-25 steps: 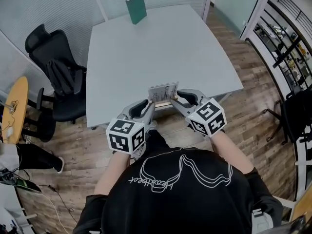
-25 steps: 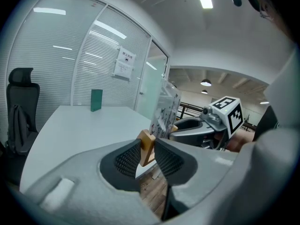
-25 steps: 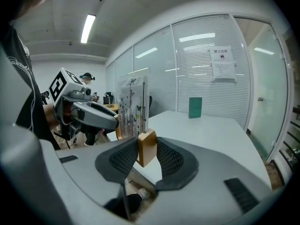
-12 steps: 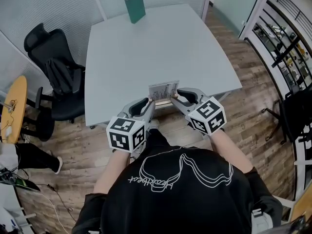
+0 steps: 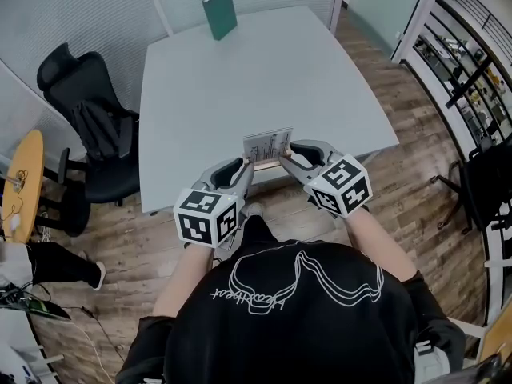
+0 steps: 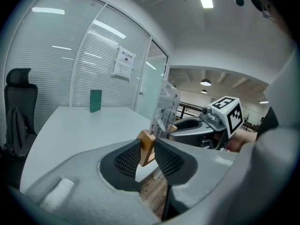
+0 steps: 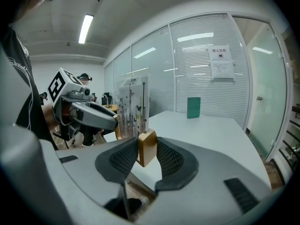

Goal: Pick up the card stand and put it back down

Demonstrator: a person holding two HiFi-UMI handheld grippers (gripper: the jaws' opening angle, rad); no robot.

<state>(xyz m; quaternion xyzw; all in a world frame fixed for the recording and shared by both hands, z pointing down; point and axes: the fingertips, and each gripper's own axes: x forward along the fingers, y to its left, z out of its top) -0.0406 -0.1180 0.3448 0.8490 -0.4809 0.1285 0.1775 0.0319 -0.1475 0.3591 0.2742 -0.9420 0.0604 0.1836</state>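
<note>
The card stand [image 5: 267,146] is a clear upright card holder on a wooden base, and it sits at the near edge of the grey table [image 5: 240,78]. My left gripper [image 5: 246,166] is shut on the left end of the base, seen as a wooden block [image 6: 146,146] between the pads. My right gripper [image 5: 286,160] is shut on the other wooden end [image 7: 146,146]. The printed card [image 7: 133,104] stands upright between the two grippers. The base seems to hang just above the table edge. Contact with the table is hidden.
A green book [image 5: 219,13] stands upright at the table's far edge. A black office chair [image 5: 88,126] is left of the table, with a round wooden table [image 5: 20,182] beyond it. Shelving [image 5: 472,78] lines the right side. I stand at the table's near edge.
Both grippers and the stand have shifted slightly upward in the head view. The grip on both ends is unchanged.
</note>
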